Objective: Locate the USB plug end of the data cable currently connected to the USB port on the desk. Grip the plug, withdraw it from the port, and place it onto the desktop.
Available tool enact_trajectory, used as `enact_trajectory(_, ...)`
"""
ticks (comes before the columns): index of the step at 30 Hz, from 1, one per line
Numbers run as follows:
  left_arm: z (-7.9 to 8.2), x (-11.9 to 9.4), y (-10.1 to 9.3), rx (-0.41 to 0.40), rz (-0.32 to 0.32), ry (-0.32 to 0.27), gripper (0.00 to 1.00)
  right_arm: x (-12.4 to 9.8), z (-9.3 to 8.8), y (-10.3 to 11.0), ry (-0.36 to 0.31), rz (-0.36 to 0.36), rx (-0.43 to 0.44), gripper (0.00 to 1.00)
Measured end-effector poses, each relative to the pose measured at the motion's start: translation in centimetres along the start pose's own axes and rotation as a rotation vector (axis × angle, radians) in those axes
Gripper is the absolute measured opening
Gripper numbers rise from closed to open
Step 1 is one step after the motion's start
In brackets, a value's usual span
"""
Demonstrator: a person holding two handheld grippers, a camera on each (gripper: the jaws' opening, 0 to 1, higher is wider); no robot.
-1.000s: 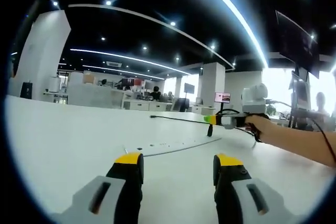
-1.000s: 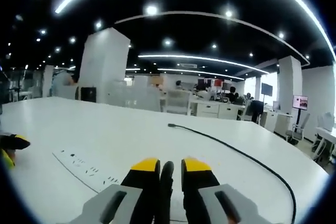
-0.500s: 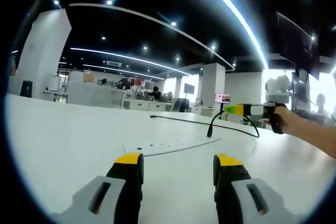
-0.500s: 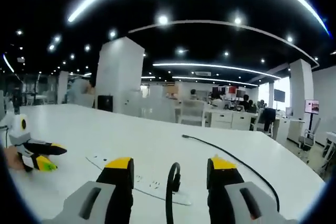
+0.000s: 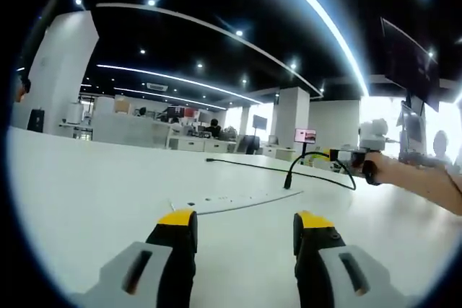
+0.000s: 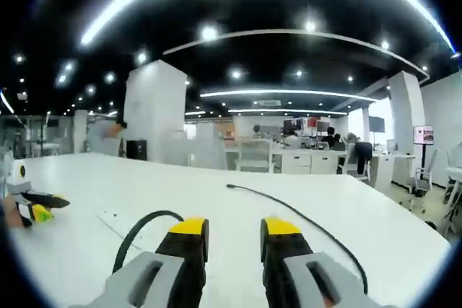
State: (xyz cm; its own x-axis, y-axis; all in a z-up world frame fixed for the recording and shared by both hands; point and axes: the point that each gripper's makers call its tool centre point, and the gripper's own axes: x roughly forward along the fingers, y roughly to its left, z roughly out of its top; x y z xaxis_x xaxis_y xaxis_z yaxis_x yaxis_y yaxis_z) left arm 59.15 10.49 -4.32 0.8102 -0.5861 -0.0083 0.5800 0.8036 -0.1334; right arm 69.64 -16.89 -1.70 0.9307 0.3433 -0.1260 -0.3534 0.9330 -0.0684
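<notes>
I am keeping the left tool [image 5: 244, 227] parted and empty above the bench [image 5: 86, 192], short of the port strip [image 5: 238, 198]. The right tool [image 6: 227, 230] is also parted, holding nothing, with the black cable [image 6: 137, 232] arching just left of it. The plug [image 5: 288, 181] looks seated at the strip's far end, so I am judging that squaring the jaws on it and pulling straight out will work best.

The desk [image 5: 86, 192] is plain white, the data cable [image 6: 303, 223] black, and both the left gripper [image 5: 244, 232] and right gripper [image 6: 234, 237] are grey with yellow tips.
</notes>
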Motion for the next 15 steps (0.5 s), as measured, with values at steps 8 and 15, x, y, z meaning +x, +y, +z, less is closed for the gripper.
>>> enact_trajectory(8,-0.1,-0.2,-0.3,0.000,-0.001,0.000,0.54,3.1,0.5,3.7,-0.021,0.106,0.033,0.31)
enact_trajectory(15,-0.1,-0.2,-0.3,-0.003,-0.001,-0.001,0.54,5.1,-0.3,5.7,0.028,0.110,-0.004,0.28)
